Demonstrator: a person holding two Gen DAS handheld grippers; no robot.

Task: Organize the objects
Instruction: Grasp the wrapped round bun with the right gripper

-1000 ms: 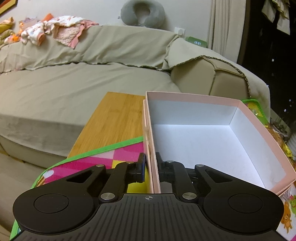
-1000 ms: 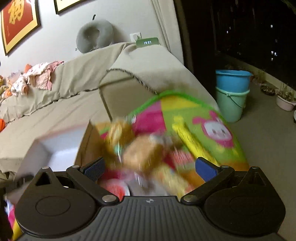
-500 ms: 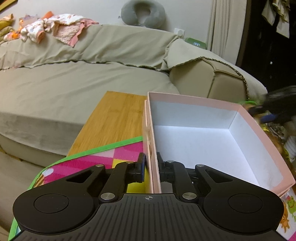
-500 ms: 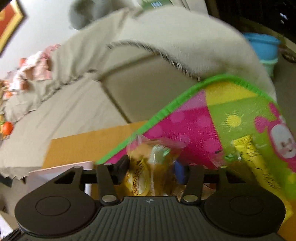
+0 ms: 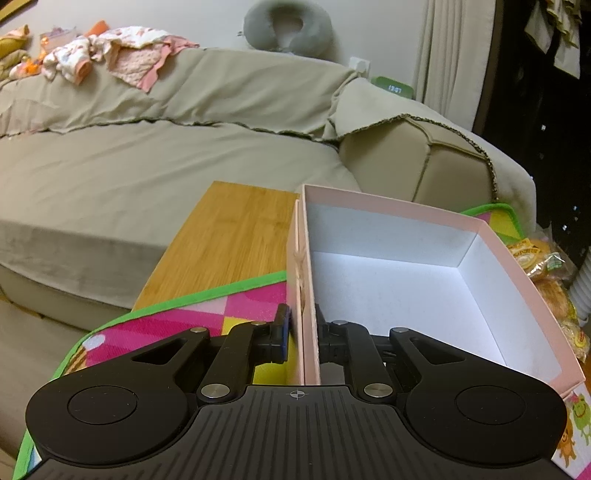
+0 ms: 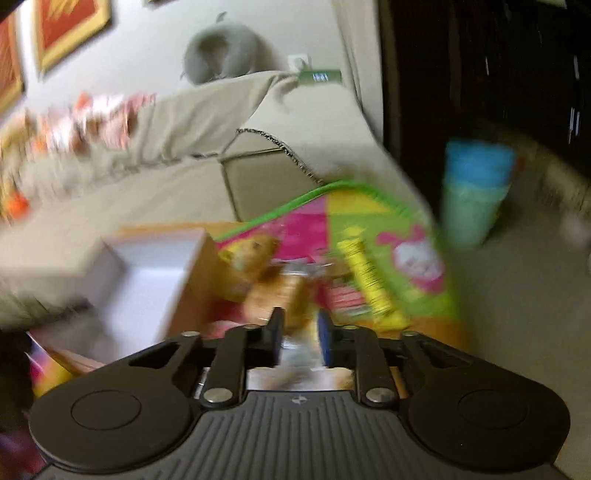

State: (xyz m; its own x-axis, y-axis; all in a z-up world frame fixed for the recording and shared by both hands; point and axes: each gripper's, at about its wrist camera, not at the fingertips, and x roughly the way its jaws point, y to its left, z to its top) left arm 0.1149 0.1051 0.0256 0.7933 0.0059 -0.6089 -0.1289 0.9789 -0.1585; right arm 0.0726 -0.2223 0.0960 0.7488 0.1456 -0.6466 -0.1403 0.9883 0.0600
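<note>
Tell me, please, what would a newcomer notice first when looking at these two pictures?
First, the open pink box with its white, empty inside, standing on the colourful play mat; the left gripper is clamped on its near wall. Next, in the blurred right wrist view, the right gripper is closed on a clear snack packet, beside other snacks on the mat. Behind all this spreads the beige sofa.

Beige sofa point(image 5: 147, 166) w/ grey neck pillow point(image 5: 288, 26), blue buckets point(image 6: 476, 184) nr window.
</note>
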